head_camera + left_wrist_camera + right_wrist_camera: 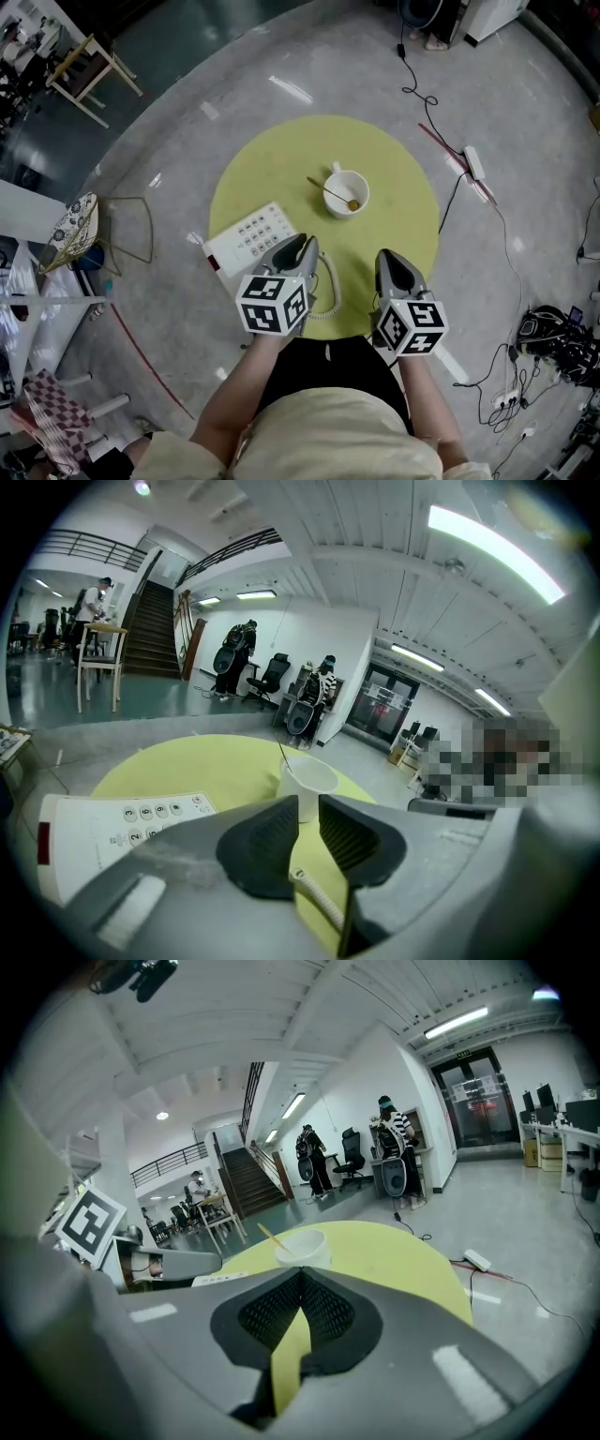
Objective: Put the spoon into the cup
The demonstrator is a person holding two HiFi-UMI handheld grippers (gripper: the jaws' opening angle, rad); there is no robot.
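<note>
A white cup [346,194] stands on the round yellow table [272,159], past both grippers. The spoon [330,191] rests inside it, bowl down, with its handle leaning out over the rim to the upper left. In the left gripper view the cup [307,785] and spoon handle [282,755] sit straight ahead. My left gripper [305,242] hangs over the table's near part; its jaws stand slightly apart [307,803] with nothing between them. My right gripper [391,255] is beside it at the near right, and its fingertips meet [301,1274], empty. The cup [300,1246] lies ahead of it too.
A white desk phone [251,239] lies on the table left of the left gripper, its coiled cord [328,291] running under that gripper. A wire chair [127,230] stands left of the table. A power strip [476,173] and cables lie on the floor to the right.
</note>
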